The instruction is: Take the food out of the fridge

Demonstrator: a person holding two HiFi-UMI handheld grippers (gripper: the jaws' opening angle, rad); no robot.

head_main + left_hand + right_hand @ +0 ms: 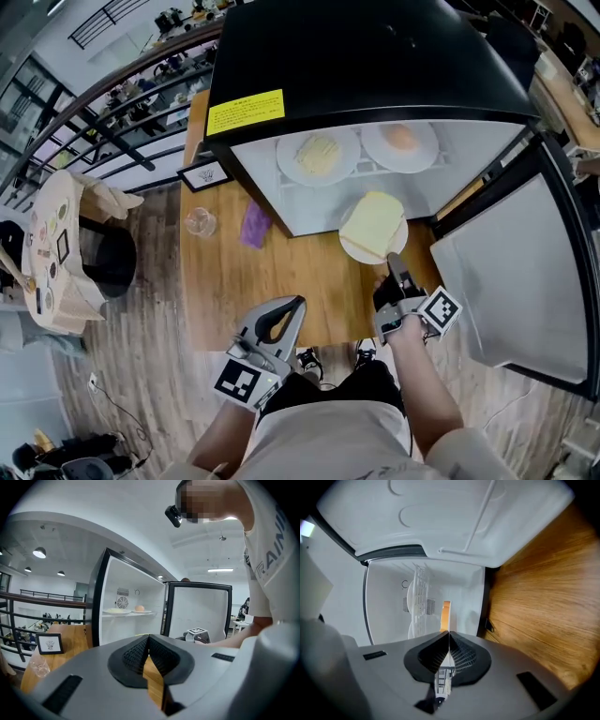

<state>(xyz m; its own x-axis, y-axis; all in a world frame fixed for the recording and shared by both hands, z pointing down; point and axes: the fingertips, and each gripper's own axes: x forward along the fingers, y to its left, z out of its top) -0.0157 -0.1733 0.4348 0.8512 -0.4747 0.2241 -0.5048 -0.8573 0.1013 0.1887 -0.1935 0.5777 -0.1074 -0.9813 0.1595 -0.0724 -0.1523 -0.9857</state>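
Right tool (394, 266) closed on the rim of a plate (352, 247) bearing a pale yellow slab of food (373, 223), just outside the open front of the fridge (375, 66), above the table (281, 291). Left tool (293, 306) closed and empty, well in front of the fridge. Two further plates of food (317, 155) (400, 141) sit on the fridge's shelf.

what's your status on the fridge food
Right gripper shut on plate of yellow food, at fridge mouth. Left gripper shut, empty. Two more plates on shelf.

Wooden table (281, 291) on plank floor (141, 366) (railing (65, 600) behind).
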